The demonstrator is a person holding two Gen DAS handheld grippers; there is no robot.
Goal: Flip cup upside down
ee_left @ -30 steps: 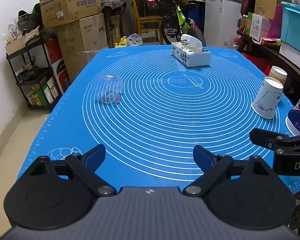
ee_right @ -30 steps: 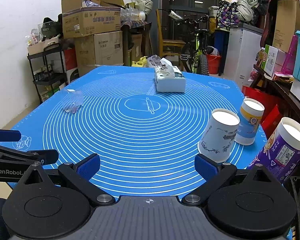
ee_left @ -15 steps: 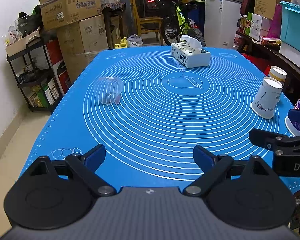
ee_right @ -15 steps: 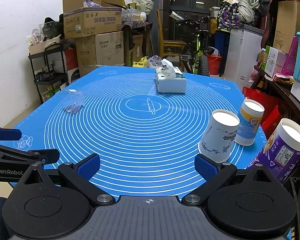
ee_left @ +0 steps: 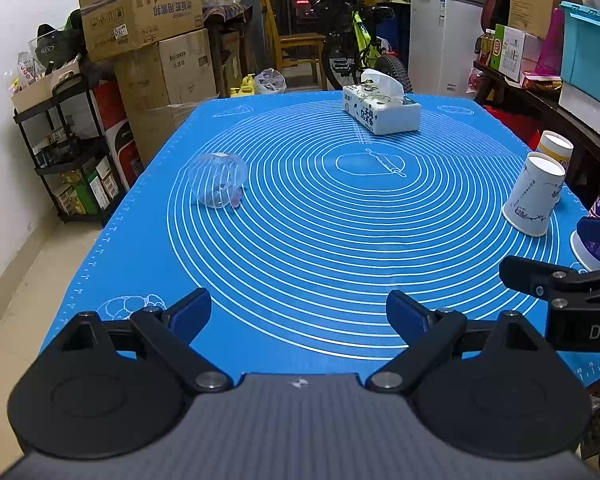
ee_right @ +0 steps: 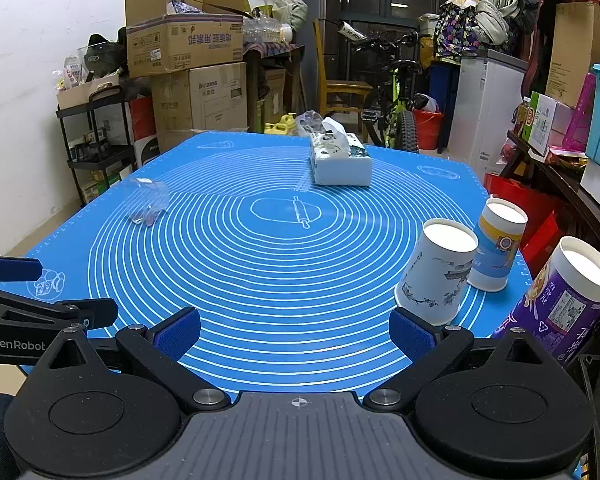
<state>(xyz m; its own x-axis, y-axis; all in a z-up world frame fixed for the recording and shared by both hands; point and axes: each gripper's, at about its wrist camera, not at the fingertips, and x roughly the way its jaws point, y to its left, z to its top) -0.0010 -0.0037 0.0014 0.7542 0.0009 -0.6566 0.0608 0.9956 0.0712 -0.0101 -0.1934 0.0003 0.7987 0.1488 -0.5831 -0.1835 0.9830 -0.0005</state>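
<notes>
A clear plastic cup (ee_left: 219, 180) lies on its side on the blue mat (ee_left: 320, 248) at the left; it also shows in the right wrist view (ee_right: 147, 205). Three paper cups stand bottom-up at the right edge: a white one (ee_right: 436, 272), a blue-and-yellow one (ee_right: 498, 256) and a purple one (ee_right: 560, 304). My left gripper (ee_left: 299, 310) is open and empty over the near edge, well short of the clear cup. My right gripper (ee_right: 295, 330) is open and empty, its right finger close to the white cup.
A tissue box (ee_left: 381, 110) sits at the far middle of the mat. Cardboard boxes (ee_left: 148, 36), a black shelf (ee_left: 60, 152) and a bicycle (ee_left: 360, 52) stand beyond the table. A side table with boxes (ee_left: 540, 80) runs along the right.
Both grippers have crept slightly forward and stay open. The cups have not moved.
</notes>
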